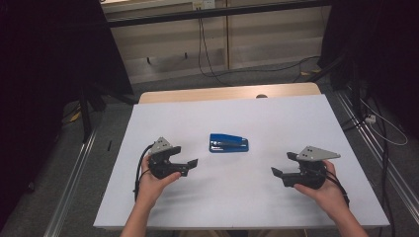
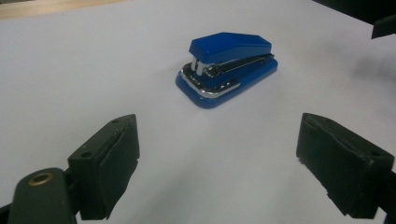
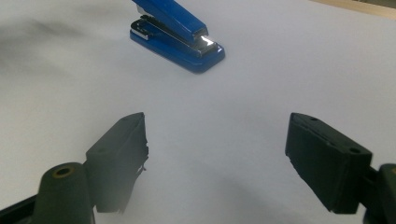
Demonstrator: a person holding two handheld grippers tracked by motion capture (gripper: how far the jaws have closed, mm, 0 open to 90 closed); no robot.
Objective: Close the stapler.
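Left gripper point(image 1: 190, 163) held with jaws wide apart, nothing between them; same seen in the left gripper view point(image 2: 217, 154), two black blocky pads with only bare white surface in the gap. Right gripper point(image 1: 279, 168) also spread wide and empty, confirmed in the right gripper view point(image 3: 217, 154). Both resting low over the table point(image 1: 276, 207), each in one hand, a grey three-cornered plate on top of each, a black cable trailing from the left one.

Between the two grippers, a little further from the person, blue stapler point(image 1: 228, 143) lying flat on the white table top, well apart from both pairs of jaws. From the high view, just a small blue rectangle. From the left gripper view, much more detail: stapler point(image 2: 229, 67) with glossy blue plastic top and base, shiny metal front and a metal rail between them, wedge shape, closed. From the right gripper view, stapler point(image 3: 175, 35) seen from the opposite side, metal nose catching bright light, top part cut by the picture edge.

Table top matte, smooth, white, with a pale wooden edge at the far side. Around the table, grey floor with cables.
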